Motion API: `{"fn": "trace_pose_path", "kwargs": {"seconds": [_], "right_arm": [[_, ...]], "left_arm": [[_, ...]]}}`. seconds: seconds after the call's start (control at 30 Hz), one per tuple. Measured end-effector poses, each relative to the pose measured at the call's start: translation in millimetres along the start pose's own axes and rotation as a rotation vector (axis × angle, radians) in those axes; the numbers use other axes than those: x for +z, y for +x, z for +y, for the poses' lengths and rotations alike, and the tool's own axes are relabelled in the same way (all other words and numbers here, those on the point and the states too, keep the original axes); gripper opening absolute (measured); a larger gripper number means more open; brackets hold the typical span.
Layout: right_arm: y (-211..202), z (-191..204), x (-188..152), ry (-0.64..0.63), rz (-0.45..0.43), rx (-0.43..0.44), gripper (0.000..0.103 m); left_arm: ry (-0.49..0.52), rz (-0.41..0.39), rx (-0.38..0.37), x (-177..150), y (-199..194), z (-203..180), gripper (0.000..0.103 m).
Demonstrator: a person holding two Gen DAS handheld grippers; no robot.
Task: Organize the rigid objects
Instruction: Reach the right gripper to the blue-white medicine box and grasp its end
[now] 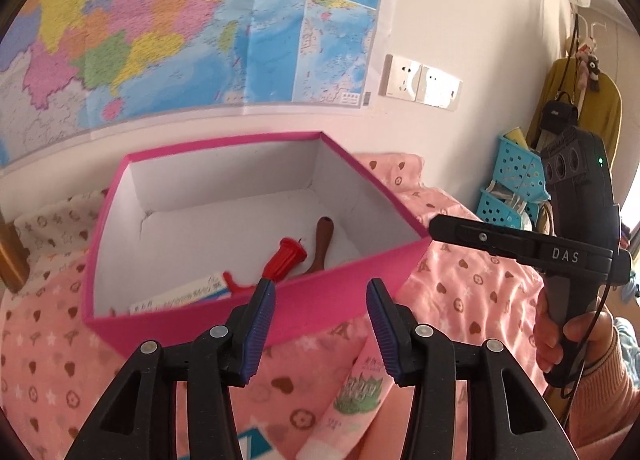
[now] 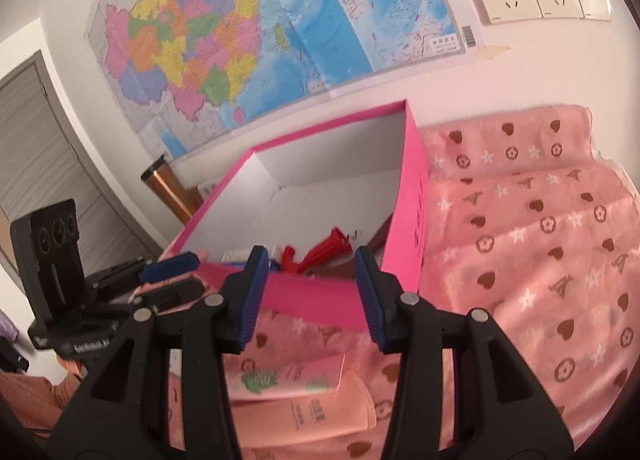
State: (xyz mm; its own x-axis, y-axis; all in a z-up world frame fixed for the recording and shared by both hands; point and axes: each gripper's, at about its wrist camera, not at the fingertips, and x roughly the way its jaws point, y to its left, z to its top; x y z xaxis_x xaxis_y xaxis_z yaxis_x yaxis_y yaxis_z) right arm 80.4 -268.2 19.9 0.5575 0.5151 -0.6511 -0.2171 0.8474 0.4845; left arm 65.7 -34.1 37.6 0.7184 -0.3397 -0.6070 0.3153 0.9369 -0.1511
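An open pink box (image 1: 344,292) with a white inside sits on a pink blanket; it also shows in the right wrist view (image 2: 412,219). Inside lie a red plastic piece (image 1: 286,258), a brown wooden handle (image 1: 322,244) and a white-and-blue card (image 1: 188,294). My left gripper (image 1: 320,296) is open and empty just in front of the box's near wall. My right gripper (image 2: 310,272) is open and empty at the box's near corner. A pink tube with a green print (image 1: 356,392) lies below the left gripper; in the right wrist view it (image 2: 288,380) rests on a pink bottle (image 2: 312,412).
The right gripper's body (image 1: 576,219) is at the right of the box. The left gripper (image 2: 168,276) shows at the box's left. A map (image 1: 160,31) and wall sockets (image 1: 420,81) are behind. Blue baskets (image 1: 512,187) stand at the far right.
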Motion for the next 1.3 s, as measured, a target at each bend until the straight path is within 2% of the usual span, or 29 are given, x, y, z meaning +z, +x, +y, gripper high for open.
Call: {"fn": "trace_pose_path", "kwargs": {"seconds": [0.23, 0.43, 0.6, 0.97, 1.2, 1.3], "right_arm": [[10, -7, -30, 0.024, 0.088, -0.002, 0.047], [26, -14, -54, 0.072, 0.163, 0.002, 0.047], [32, -5, -64, 0.062, 0.193, 0.026, 0.047], [69, 65, -73, -0.114, 0.289, 0.132, 0.047], [95, 105, -83, -0.21, 0.353, 0.172, 0.047], [104, 113, -85, -0.227, 0.371, 0.178, 0.047]], "left_arm": [[-0.059, 0.066, 0.013, -39, -6, 11, 0.048], [-0.066, 0.126, 0.034, -69, -6, 11, 0.048], [-0.108, 0.142, 0.088, -91, -15, 20, 0.048], [-0.221, 0.137, 0.222, -113, -46, 68, 0.048], [-0.261, 0.152, 0.246, -129, -56, 83, 0.048], [-0.28, 0.16, 0.234, -135, -56, 87, 0.048]]}}
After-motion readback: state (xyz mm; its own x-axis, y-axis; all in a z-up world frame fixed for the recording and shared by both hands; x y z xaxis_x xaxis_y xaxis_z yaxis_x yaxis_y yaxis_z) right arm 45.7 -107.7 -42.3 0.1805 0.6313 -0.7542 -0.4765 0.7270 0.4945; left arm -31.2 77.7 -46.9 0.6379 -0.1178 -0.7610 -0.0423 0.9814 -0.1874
